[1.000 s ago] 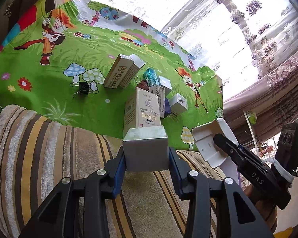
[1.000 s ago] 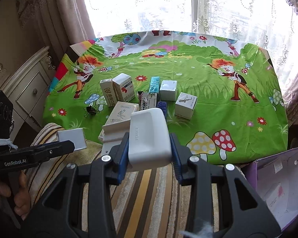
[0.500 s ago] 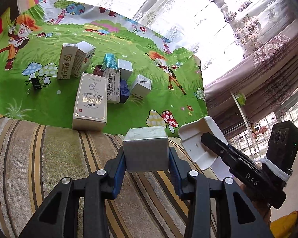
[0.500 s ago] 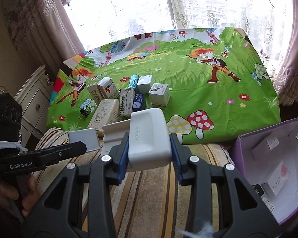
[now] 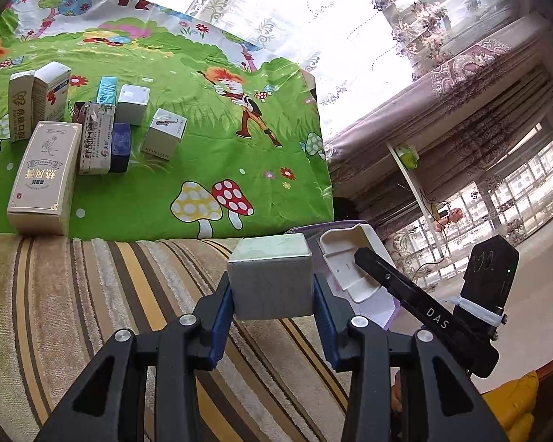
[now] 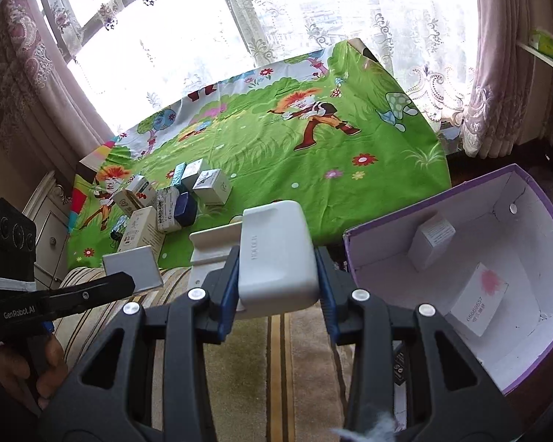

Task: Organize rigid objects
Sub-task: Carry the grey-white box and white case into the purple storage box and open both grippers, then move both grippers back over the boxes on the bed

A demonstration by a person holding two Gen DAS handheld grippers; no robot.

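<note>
Both grippers have swung right, toward the purple box (image 6: 527, 364). Left gripper (image 5: 272, 304) pinches a grey carton (image 5: 271, 280); right gripper (image 6: 276, 287) pinches a white plastic case (image 6: 276, 254), both over striped blanket (image 5: 92, 294). Only right view shows cartons inside the box; remaining cartons (image 5: 44, 173) sit on green cloth (image 5: 202, 147).

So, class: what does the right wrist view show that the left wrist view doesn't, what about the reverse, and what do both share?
Only the right wrist view shows the inside of the purple box, with two small white boxes lying in it, and a cabinet. Only the left wrist view shows the yellow and red mushrooms printed on the green cloth. Both show the grey box clamped in the left gripper, the white case clamped in the right gripper, and the cluster of cartons.
</note>
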